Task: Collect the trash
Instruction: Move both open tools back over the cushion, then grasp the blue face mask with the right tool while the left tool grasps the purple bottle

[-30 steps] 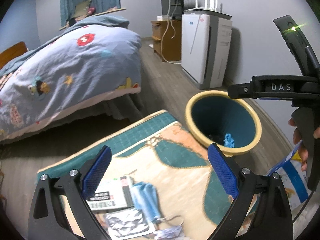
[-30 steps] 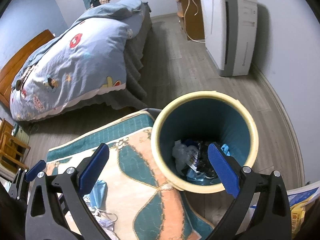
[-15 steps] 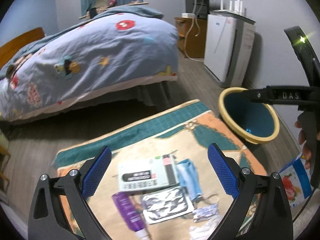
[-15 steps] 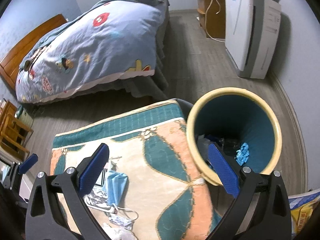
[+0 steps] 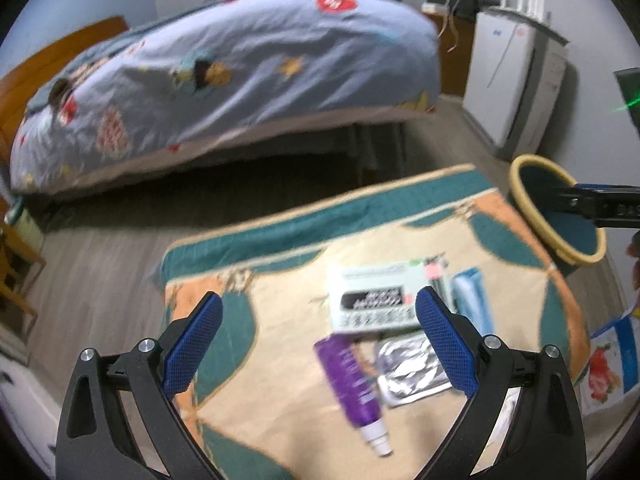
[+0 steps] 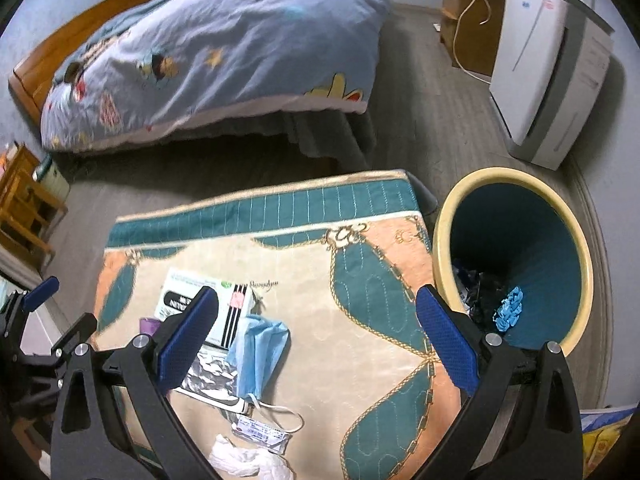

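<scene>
Trash lies on a patterned rug (image 5: 280, 360): a white box (image 5: 372, 300), a purple bottle (image 5: 352, 380), a foil packet (image 5: 412, 372) and a blue face mask (image 5: 472, 304). My left gripper (image 5: 316, 344) is open and empty above them. In the right wrist view I see the box (image 6: 188, 296), the mask (image 6: 260, 344), the foil (image 6: 212, 376), a small sachet (image 6: 260, 432) and a crumpled tissue (image 6: 244, 460). My right gripper (image 6: 316, 344) is open and empty over the rug. The yellow-rimmed bin (image 6: 444, 240) to the right holds trash.
A bed with a blue quilt (image 6: 224, 52) stands behind the rug. A white appliance (image 6: 548, 72) stands by the right wall. A wooden stool (image 6: 24, 204) is at the left. A colourful bag (image 5: 612, 360) lies right of the rug.
Both grippers have swung left, away from the bin and over the rug. More of the trash pile has come into view. Both stay open.
</scene>
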The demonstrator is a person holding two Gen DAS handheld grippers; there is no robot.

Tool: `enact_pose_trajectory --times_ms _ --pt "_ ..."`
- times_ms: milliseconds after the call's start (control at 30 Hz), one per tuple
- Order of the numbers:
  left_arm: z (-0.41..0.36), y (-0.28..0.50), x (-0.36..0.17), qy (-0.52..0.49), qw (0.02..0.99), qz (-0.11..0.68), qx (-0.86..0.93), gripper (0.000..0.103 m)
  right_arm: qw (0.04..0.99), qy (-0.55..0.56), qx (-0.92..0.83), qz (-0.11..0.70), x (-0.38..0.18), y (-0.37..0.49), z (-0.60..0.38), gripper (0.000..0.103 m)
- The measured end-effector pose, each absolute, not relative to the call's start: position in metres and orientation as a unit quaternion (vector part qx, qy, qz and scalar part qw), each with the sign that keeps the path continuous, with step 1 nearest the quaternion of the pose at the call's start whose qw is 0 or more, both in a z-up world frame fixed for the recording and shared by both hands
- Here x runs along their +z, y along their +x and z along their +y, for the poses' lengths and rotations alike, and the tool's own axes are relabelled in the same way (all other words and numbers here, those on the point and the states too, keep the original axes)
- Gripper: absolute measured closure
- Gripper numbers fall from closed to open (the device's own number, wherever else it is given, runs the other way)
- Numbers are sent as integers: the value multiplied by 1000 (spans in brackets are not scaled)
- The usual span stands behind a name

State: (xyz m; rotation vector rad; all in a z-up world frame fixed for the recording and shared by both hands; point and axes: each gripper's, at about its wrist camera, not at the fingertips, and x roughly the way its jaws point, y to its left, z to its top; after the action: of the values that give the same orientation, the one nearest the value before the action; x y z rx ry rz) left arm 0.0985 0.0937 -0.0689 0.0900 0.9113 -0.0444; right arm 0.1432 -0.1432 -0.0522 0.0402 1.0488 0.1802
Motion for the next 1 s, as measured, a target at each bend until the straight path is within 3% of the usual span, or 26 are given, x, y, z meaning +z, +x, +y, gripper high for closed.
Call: enact_pose_trajectory --times_ms 833,900,1000 --pt "99 107 -149 50 830 555 -31 7 778 25 87 621 -130 155 -94 7" --pt "98 108 -153 46 825 562 -35 7 772 26 90 629 -135 156 -93 10" --pt "95 109 -159 46 818 572 -38 7 762 20 89 642 -142 156 -91 24"
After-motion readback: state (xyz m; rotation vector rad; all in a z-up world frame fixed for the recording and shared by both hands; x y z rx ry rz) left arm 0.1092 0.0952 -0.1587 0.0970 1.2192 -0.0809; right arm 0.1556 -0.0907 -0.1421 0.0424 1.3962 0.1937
